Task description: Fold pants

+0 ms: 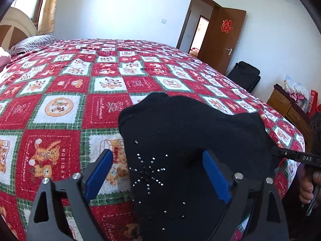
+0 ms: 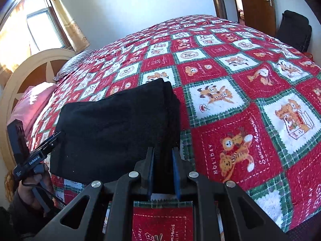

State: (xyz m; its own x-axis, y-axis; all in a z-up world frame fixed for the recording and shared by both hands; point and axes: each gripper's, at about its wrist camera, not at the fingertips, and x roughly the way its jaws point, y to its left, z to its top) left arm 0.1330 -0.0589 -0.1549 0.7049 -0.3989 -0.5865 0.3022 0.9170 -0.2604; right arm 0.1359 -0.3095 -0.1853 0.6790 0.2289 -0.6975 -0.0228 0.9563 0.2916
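Black pants (image 1: 180,124) lie folded into a thick bundle on the red patchwork bedspread (image 1: 60,92), a star of rhinestones on their near part. My left gripper (image 1: 158,172) is open wide. The bundle runs between its blue pads, and bedspread shows between the left pad (image 1: 100,172) and the cloth. In the right wrist view the pants (image 2: 112,124) form a dark rectangle, and my right gripper (image 2: 163,160) is shut on their near right corner, its pads close together on the stacked layers. A hand holds the left gripper (image 2: 54,137) at the bundle's left edge.
A striped pillow (image 1: 34,42) and a pink one (image 2: 32,100) lie by the cream headboard (image 2: 30,64). An open brown door (image 1: 224,40), a black bag (image 1: 246,74) and a wooden cabinet (image 1: 286,106) stand beyond the bed's far right side.
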